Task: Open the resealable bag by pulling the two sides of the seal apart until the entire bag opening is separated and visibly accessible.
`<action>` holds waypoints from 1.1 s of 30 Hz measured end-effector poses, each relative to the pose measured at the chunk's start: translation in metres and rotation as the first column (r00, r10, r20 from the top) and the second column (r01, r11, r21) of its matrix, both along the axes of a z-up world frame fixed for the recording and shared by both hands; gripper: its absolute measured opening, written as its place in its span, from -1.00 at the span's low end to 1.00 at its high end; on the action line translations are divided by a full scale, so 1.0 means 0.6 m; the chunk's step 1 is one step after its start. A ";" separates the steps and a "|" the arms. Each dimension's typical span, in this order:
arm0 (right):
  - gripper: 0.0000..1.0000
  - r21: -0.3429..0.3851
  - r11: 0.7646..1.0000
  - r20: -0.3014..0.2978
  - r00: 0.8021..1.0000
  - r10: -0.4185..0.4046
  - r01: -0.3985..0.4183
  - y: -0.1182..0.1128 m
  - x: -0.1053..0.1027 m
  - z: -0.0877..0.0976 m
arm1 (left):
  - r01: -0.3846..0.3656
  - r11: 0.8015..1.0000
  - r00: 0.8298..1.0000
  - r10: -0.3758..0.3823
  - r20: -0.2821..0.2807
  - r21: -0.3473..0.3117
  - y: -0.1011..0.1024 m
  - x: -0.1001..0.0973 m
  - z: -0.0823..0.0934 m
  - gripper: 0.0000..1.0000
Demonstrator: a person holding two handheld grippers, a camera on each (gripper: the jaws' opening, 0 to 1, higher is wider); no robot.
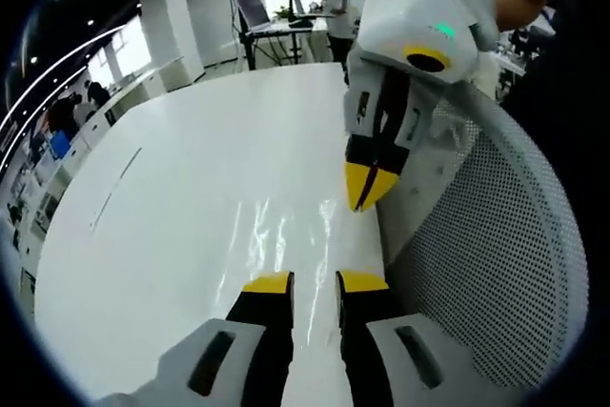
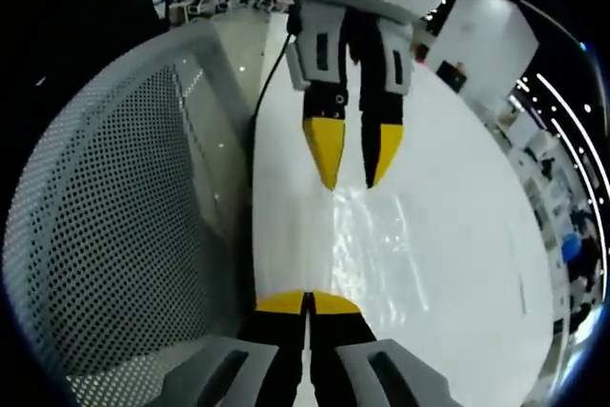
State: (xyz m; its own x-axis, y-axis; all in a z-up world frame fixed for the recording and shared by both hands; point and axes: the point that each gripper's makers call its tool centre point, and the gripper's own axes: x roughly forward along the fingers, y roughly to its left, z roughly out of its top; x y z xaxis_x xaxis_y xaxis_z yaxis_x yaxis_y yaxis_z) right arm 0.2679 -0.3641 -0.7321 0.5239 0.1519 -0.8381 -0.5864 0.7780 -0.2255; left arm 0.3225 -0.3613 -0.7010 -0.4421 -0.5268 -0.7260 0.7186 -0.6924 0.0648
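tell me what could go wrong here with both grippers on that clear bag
1. The clear bag is glossy and hard to see on the white table, so its seal may be misjudged.
2. The right gripper looks shut, the left gripper slightly parted; a thin pinch could slip.
3. The mesh basket stands close beside them and could be bumped.

An open-plan office: a long white desk, a mesh office chair, ceiling strip lights (bright), and a standing person at a distant workstation.
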 end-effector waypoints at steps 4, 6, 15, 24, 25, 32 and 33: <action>-1.00 -0.009 1.000 0.003 1.000 0.014 -0.014 0.002 0.002 0.002 | 0.038 0.999 0.999 -0.038 0.018 0.010 -0.001 -0.011 -0.009 -0.81; -1.00 -0.016 0.999 0.001 0.999 0.034 -0.034 0.005 0.001 0.003 | 0.047 0.999 0.999 -0.047 0.019 0.018 -0.003 -0.015 -0.014 -0.80; -1.00 -0.043 0.996 0.014 0.997 0.074 -0.074 0.012 0.009 0.010 | 0.111 0.991 0.992 -0.115 0.048 0.079 0.001 -0.022 -0.039 -0.86; -1.00 -0.039 0.996 0.017 0.997 0.078 -0.077 0.014 0.010 0.011 | 0.072 0.994 0.995 -0.077 0.059 0.088 -0.005 -0.017 -0.039 -1.00; -1.00 -0.038 0.996 0.017 0.997 0.077 -0.077 0.014 0.010 0.011 | 0.059 0.995 0.996 -0.064 0.064 0.075 -0.009 -0.014 -0.037 -1.00; -1.00 -0.031 0.997 0.025 0.997 0.073 -0.072 0.016 0.014 0.012 | 0.052 0.998 0.987 -0.046 0.156 -0.034 -0.035 0.002 -0.013 -1.00; -1.00 -0.033 0.997 0.028 0.997 0.073 -0.072 0.016 0.015 0.013 | 0.050 0.998 0.985 -0.042 0.165 -0.049 -0.039 0.003 -0.009 -1.00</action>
